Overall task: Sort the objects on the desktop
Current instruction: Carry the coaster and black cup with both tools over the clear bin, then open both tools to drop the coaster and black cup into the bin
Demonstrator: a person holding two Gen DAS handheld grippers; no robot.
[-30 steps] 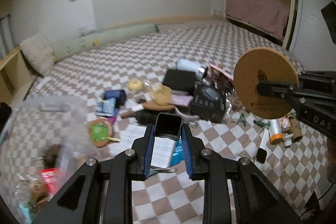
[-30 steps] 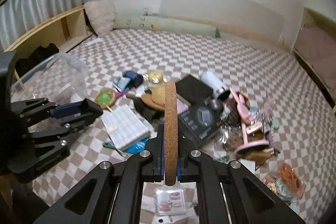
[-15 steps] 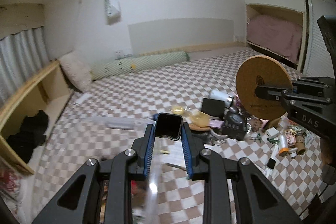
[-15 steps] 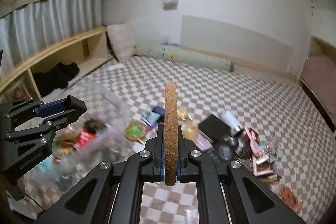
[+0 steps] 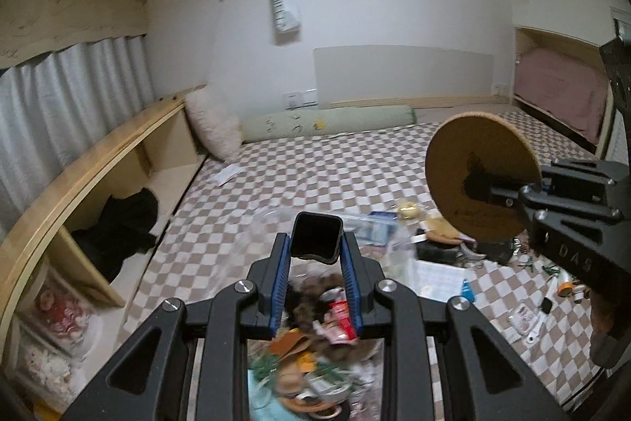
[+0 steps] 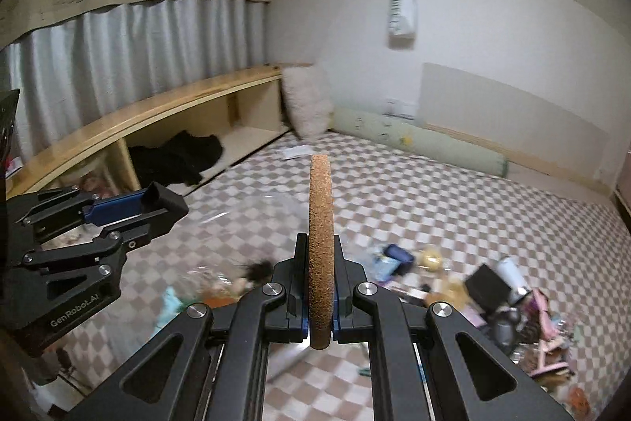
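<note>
My left gripper (image 5: 315, 251) is shut on a small black rounded box (image 5: 315, 231), held upright between its blue pads. It hangs above a clear plastic bin (image 5: 272, 219) that holds several mixed small items. My right gripper (image 6: 321, 247) is shut on a round cork coaster (image 6: 321, 192), seen edge-on in the right wrist view. In the left wrist view the coaster (image 5: 473, 168) shows its flat face at the right, clamped by the right gripper (image 5: 493, 190). The left gripper (image 6: 165, 202) with the black box (image 6: 155, 196) sits at the left of the right wrist view.
A pile of loose objects (image 6: 493, 294) lies on the checkered mattress (image 5: 335, 168) to the right. A low wooden shelf (image 5: 98, 152) with black clothing (image 5: 122, 223) runs along the left. A fluffy pillow (image 5: 213, 129) and a green bolster (image 5: 327, 123) lie by the far wall.
Both grippers have risen and swung left, from over the pile to above the clear bin. Each keeps its hold, one on the black box and one on the coaster.
</note>
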